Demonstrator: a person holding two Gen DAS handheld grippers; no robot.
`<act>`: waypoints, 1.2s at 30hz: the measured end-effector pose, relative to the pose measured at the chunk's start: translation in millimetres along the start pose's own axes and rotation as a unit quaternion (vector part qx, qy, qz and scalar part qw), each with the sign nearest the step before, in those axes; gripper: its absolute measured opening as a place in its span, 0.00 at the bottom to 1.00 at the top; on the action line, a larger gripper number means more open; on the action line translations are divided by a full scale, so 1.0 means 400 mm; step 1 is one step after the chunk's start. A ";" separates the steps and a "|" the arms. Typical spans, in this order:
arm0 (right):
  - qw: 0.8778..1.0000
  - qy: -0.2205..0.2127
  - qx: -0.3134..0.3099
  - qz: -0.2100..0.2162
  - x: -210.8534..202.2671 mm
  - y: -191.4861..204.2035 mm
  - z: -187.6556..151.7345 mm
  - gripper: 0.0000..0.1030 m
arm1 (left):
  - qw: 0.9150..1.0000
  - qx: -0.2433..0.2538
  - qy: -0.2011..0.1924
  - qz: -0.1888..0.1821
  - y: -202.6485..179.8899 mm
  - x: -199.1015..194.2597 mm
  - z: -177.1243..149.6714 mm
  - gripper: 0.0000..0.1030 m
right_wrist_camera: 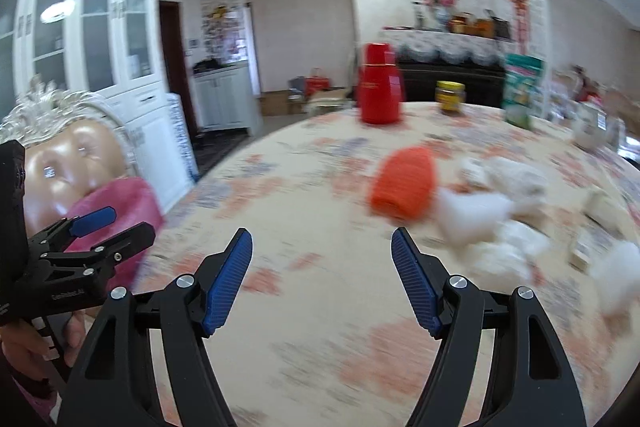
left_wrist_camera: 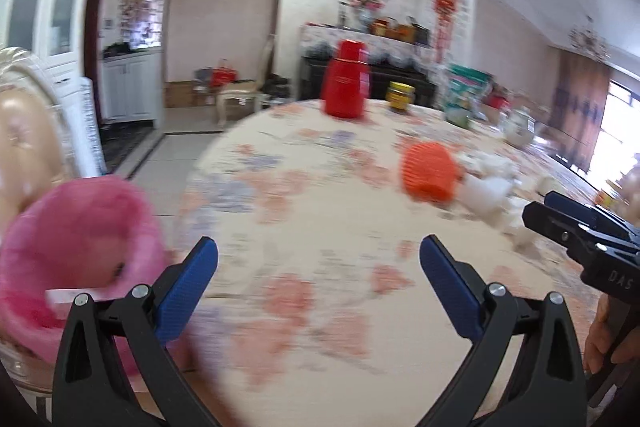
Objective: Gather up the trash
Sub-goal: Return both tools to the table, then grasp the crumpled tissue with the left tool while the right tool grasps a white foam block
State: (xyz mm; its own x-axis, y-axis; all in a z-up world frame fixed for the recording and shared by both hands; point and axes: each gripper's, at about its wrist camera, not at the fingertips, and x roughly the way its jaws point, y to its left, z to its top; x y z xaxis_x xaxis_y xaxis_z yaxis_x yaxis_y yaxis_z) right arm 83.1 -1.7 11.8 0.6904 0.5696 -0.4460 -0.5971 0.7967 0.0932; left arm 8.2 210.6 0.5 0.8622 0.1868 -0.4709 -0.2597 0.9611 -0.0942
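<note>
Crumpled white tissues (right_wrist_camera: 484, 211) lie scattered on the floral table (right_wrist_camera: 320, 307), also in the left wrist view (left_wrist_camera: 488, 187). An orange ribbed item (right_wrist_camera: 404, 187) lies beside them, and it shows in the left wrist view (left_wrist_camera: 430, 175). A pink bin with a bag liner (left_wrist_camera: 76, 239) stands off the table's left edge, and it shows in the right wrist view (right_wrist_camera: 120, 211). My left gripper (left_wrist_camera: 318, 259) is open and empty over the table's near edge, beside the bin. My right gripper (right_wrist_camera: 322, 251) is open and empty, short of the tissues. Both views are blurred.
A red thermos (right_wrist_camera: 378, 91), a yellow-lidded jar (right_wrist_camera: 451, 97) and a green box (right_wrist_camera: 522, 91) stand at the table's far side. A cream padded chair (right_wrist_camera: 68, 155) stands behind the bin. A white cabinet (right_wrist_camera: 92, 27) lines the left wall.
</note>
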 end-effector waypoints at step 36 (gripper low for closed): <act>0.954 0.128 0.147 -0.228 -0.020 -0.723 -0.126 0.71 | 0.966 0.064 0.204 -0.144 -0.677 0.500 -0.004 0.63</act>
State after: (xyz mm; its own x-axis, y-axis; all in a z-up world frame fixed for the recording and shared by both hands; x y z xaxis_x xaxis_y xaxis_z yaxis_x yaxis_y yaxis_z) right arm 229.6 -246.9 -56.2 0.7062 0.1120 -0.6991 -0.0924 0.9935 0.0658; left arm 250.3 -12.6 -69.8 0.6404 -0.1630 -0.7505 0.0445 0.9834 -0.1757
